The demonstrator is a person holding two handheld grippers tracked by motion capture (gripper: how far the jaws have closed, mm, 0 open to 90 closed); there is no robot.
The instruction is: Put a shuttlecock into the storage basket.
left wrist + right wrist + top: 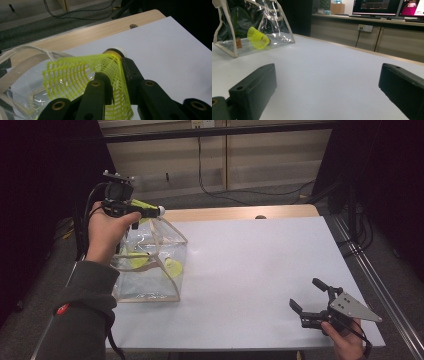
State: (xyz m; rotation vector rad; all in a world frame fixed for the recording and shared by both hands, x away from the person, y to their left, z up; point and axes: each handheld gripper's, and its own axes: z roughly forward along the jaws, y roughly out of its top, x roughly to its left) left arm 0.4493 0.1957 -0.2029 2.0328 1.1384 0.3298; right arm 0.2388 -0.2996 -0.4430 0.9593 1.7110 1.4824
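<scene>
My left gripper (139,212) is raised over the open top of a clear plastic bag (150,285) with beige trim, at the table's left. Its jaws are shut on the mesh skirt of a yellow shuttlecock (75,75), whose white cork (117,51) points away over the table. Inside the bag lie two more yellow shuttlecocks (172,267); one (258,37) also appears in the right gripper view. My right gripper (305,293) rests low near the table's front right corner, jaws open and nothing between them (328,72).
A white sheet (260,270) covers the table, with a wooden strip (240,213) along its far edge. Cables (235,194) run over the floor beyond. A long cabinet (367,37) with monitors (374,6) stands behind the table.
</scene>
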